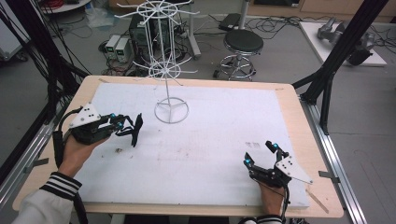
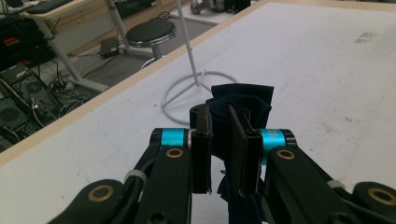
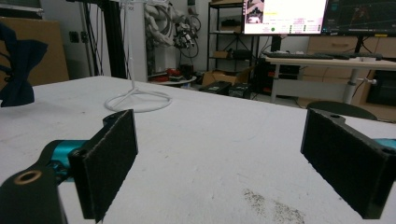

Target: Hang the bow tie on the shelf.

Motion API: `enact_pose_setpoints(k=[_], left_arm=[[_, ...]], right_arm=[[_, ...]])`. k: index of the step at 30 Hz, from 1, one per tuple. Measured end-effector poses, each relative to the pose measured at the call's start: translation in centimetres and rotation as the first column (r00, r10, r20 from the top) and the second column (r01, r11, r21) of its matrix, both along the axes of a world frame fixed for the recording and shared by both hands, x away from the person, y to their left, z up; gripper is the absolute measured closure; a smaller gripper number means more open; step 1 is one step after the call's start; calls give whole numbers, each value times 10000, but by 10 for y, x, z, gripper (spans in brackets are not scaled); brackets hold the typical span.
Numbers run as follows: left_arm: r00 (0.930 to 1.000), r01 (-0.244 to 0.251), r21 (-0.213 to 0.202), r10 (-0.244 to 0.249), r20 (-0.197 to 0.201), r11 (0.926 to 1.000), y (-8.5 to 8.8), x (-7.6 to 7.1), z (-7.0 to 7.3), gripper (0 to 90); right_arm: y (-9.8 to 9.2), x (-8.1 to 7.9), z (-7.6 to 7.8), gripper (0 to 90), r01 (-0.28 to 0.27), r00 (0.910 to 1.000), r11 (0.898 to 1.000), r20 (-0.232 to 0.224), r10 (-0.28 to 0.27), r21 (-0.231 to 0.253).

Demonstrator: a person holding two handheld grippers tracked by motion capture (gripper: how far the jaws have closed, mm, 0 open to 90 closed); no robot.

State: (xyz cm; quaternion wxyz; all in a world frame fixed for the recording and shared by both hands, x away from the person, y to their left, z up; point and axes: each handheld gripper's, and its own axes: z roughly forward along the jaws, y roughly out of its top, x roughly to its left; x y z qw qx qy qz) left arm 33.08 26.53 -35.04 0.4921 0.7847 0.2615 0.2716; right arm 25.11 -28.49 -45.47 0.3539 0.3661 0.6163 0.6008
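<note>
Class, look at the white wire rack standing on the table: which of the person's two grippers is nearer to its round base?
Left. The left gripper, shut on a dark bow tie, sits just left of the rack's base. The right gripper is open, far off near the table's front right.

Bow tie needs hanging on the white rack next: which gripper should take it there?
Left. The left gripper already clamps the dark bow tie, near the white rack; the right gripper is open, farther off.

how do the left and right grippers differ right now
The left gripper has its jaws closed on a dark bow tie; the right gripper has its jaws wide apart with nothing between them. The left gripper is held up off the white mat, near the wire rack; the right gripper sits low by the mat's near edge. Both have black jaws with blue fittings.
</note>
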Motion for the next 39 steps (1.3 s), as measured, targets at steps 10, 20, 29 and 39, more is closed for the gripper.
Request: enact_pose_setpoints(k=[10,20,29,39], left_arm=[[9989,291,-30,-290,359,9996,-17,5,16,796],[9956,606,94,-611,705,9981,-35,8,35,797],[9905,870,125,-878,1060,9961,-53,13,52,798],[9886,859,261,-885,1222,9960,-67,23,67,797]], right_arm=[[0,0,0,100,-9,10000,10000,-4,9,-4],[0,0,0,100,-5,10000,10000,56,6,-19],[0,0,0,100,-13,10000,10000,-11,13,11],[-1,0,0,100,-4,10000,10000,24,4,-19]])
